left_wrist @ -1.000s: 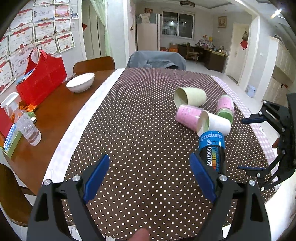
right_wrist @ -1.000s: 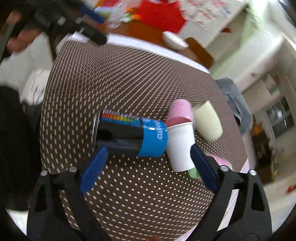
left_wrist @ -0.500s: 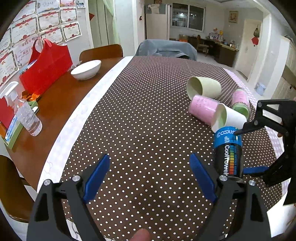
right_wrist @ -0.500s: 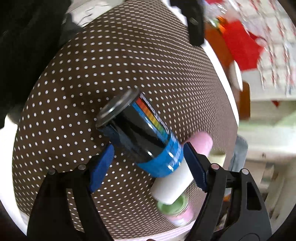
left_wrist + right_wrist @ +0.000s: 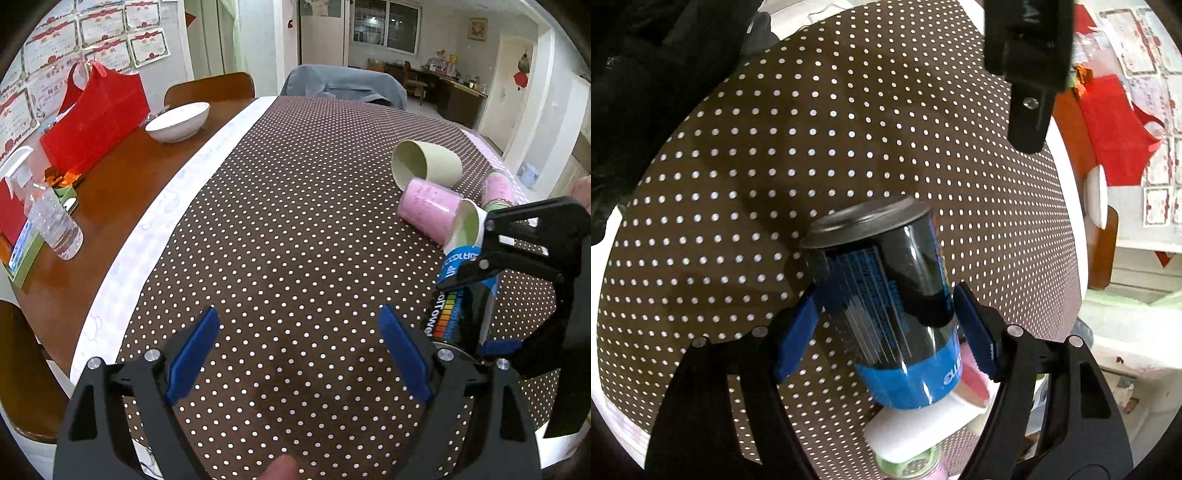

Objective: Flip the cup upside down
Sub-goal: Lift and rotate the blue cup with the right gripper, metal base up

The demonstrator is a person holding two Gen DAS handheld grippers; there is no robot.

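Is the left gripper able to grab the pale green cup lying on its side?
Probably yes. The left gripper is open and holds nothing, and only bare dotted cloth lies between it and the pale green cup. The right gripper is busy off to the side.

Our left hand-held gripper (image 5: 295, 354) hangs low over the desk (image 5: 295, 229), level, its blue pads spread wide with nothing between them. A fingertip of ours (image 5: 279, 469) shows at the bottom edge of that view. Our right hand-held gripper (image 5: 886, 325) is tilted steeply downward, its blue pads (image 5: 796, 334) pressing both sides of the black and blue can (image 5: 886, 295), which it grips.
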